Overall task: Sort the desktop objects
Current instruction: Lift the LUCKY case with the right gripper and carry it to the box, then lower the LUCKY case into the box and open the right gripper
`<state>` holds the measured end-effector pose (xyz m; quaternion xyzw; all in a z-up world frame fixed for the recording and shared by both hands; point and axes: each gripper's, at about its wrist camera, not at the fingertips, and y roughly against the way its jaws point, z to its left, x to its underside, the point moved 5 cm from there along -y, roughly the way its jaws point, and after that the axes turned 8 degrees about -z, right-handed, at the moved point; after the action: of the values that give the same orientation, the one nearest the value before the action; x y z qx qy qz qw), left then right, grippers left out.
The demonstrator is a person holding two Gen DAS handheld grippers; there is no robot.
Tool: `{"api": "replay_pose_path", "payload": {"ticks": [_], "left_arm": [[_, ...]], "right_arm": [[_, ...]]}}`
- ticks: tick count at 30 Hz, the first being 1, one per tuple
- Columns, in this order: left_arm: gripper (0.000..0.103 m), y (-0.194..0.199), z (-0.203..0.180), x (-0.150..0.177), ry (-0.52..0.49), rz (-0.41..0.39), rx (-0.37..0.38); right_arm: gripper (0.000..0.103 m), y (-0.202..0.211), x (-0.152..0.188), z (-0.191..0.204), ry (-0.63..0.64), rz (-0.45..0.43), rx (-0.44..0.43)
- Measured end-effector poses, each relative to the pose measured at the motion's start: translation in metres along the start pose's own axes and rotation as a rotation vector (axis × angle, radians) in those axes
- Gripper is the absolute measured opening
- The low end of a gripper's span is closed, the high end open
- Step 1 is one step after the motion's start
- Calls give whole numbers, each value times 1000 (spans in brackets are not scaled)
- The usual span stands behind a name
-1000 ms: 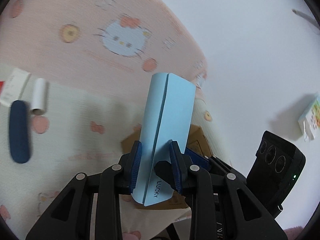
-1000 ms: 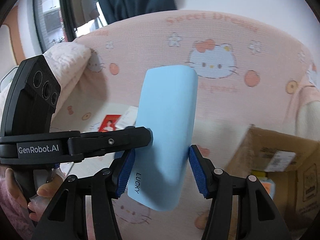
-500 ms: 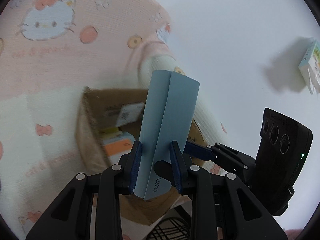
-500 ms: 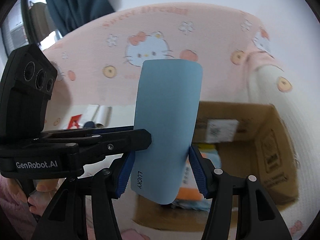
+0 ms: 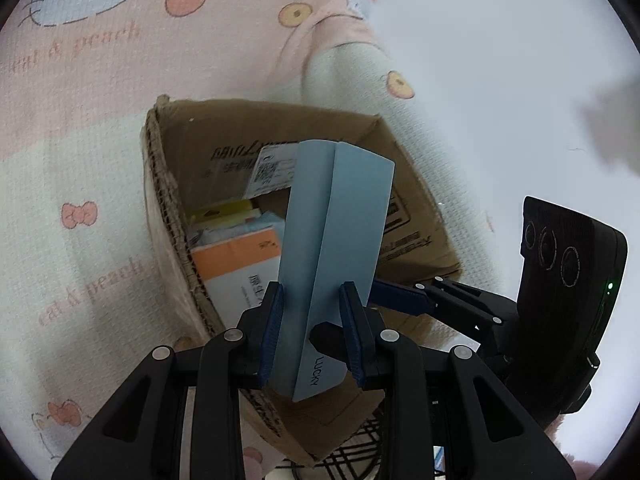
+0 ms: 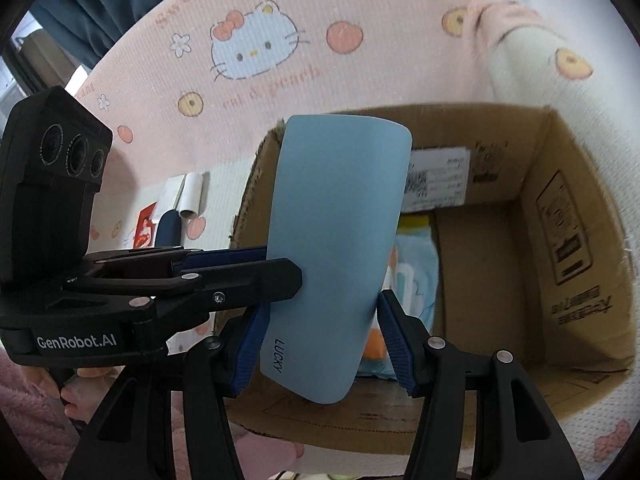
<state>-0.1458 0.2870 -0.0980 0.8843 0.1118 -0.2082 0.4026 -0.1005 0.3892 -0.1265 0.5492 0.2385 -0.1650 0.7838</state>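
While both grippers clamp it, blue case point(image 6: 336, 256) hangs over cardboard box point(image 6: 568, 216) — tilted.

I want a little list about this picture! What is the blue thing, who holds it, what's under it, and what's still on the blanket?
Held thing: flat light-blue case marked LUCKY
Left gripper: fingers shut on its sides
Right gripper: fingers at its edges, grip unclear
Below it: open brown cardboard box, already holding booklets and packets
Surface: pink cat-and-peach patterned blanket
Left outside the box: dark navy oblong case, white paper tube, red card
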Motion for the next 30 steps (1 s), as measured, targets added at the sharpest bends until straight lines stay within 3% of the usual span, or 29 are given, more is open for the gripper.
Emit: {"api": "replay_pose_path", "payload": {"ticks": [4, 8, 10, 15, 23, 28, 30], "left_arm": [[32, -4, 8, 3, 52, 44, -23], [32, -2, 6, 3, 62, 63, 16], [38, 0, 7, 3, 72, 70, 9], [42, 5, 9, 1, 32, 31, -41], [43, 9, 11, 1, 33, 21, -33], [44, 18, 11, -13, -66, -81, -98], [44, 17, 15, -20, -120, -120, -161]], "right_arm": [[53, -8, 0, 1, 13, 39, -27], [53, -11, -3, 0, 35, 70, -58], [53, -9, -4, 3, 52, 70, -71], [55, -12, -7, -2, 72, 69, -2], [55, -16, -10, -11, 32, 64, 21], [55, -21, -20, -17, -66, 54, 16], [55, -22, -25, -17, -108, 37, 14]]}}
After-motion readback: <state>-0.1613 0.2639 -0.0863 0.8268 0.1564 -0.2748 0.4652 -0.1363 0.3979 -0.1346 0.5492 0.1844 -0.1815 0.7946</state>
